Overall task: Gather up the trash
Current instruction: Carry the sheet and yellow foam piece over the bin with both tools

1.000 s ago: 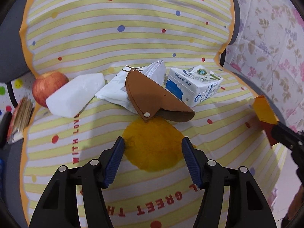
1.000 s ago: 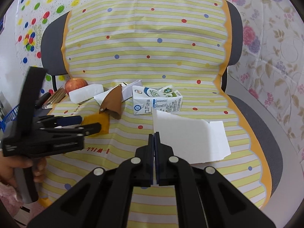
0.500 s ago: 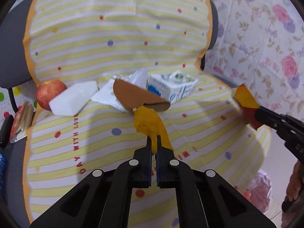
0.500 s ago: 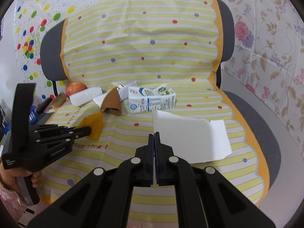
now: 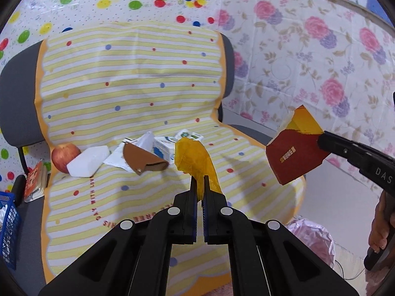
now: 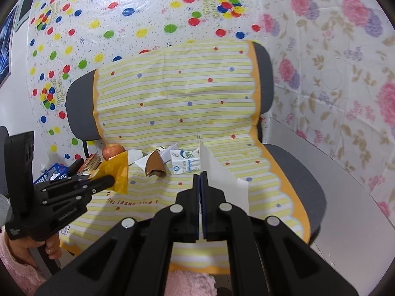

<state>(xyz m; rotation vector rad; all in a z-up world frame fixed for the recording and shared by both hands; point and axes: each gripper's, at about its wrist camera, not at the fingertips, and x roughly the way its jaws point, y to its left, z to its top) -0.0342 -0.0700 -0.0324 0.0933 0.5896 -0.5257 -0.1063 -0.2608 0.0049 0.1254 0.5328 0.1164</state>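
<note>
A big chair [image 6: 291, 177] with a striped yellow cover [image 5: 128, 93] fills the middle of both views. Low in the left view, the left gripper [image 5: 200, 192] has its fingers pinched tight on a yellow wrapper [image 5: 195, 157], held up above the seat. At the right edge of that view, the right gripper [image 5: 323, 138] holds a red and yellow card [image 5: 293, 157], also up in the air. A milk box [image 6: 185, 162], a brown flap [image 5: 140, 157], a white block [image 5: 87, 161] and an apple [image 5: 63, 154] sit on the seat, left of the middle. It looks like the carrying step. Next, both pieces likely need a bin, maybe the pink bag [image 5: 311, 239] at the lower right.
</note>
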